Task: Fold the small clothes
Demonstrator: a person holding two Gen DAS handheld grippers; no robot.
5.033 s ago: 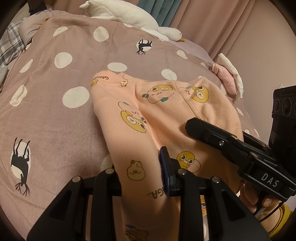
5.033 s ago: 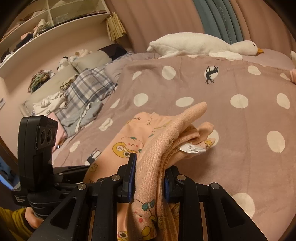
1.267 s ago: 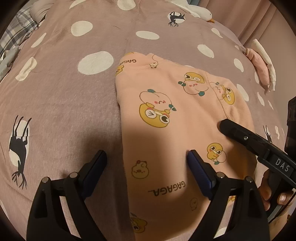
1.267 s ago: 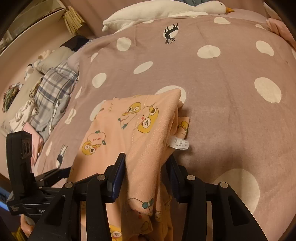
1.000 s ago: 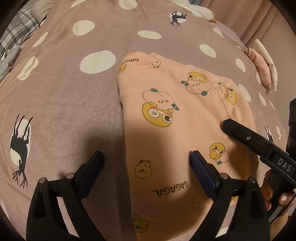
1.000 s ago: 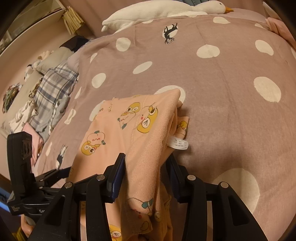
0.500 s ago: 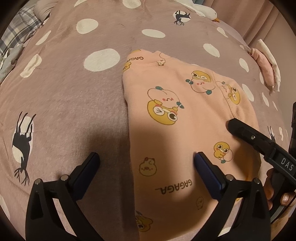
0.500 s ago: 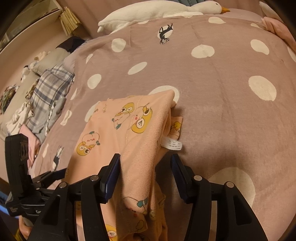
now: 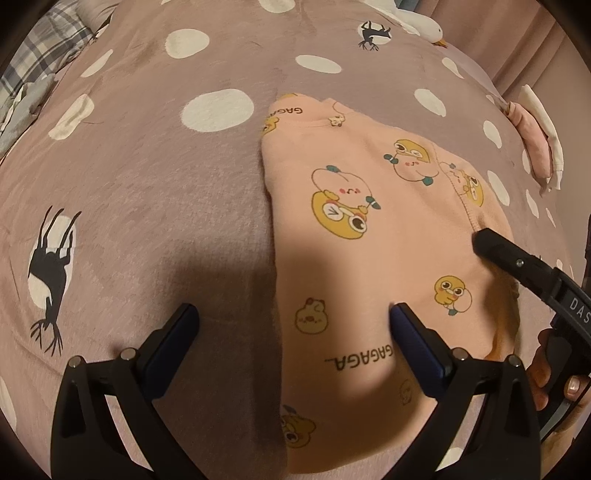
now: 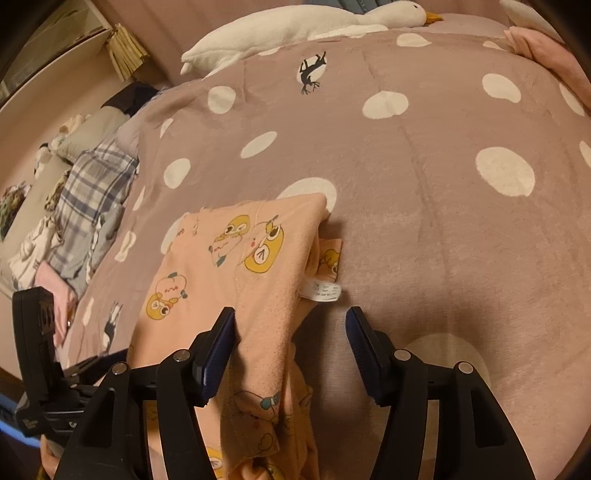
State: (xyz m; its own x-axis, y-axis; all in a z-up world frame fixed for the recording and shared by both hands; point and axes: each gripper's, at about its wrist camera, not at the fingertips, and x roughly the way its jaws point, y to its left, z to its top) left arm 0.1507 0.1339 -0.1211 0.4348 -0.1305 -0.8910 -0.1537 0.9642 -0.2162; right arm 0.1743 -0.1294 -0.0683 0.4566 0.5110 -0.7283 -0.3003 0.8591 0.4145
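Wrapping up one fold of the peach garment [image 9: 351, 240], now laid doubled and fairly flat on the dotted bed cover [image 9: 147, 184], with the plush goose [image 10: 295, 26] well beyond the garment's far edge. Letting go on both sides. Left gripper [image 9: 291, 310]: jaws just opened to full width, gripping nothing, astride the garment's left edge near its near end, one finger over bare cover just beside the garment, the other over the printed cloth. Right gripper [image 10: 290, 314]: jaws just opening and about half apart, placed at the garment's right edge, with the thick folded edge between them and leaning on the inner pad, no longer pinched. Care label [image 10: 321, 290] poking out from under the garment's right edge, along with a strip of a lower layer, so not quite squared up there. Judged as the release at the end of a fold, not the end of the job: still long from near end to far end, probably one more fold due. Next: draw the right jaws clear without dragging the top layer, tuck or smooth the stray right edge, then take fresh holds on the garment's near corners and carry them over toward its far edge, keeping both sides level to avoid skewing the stack.
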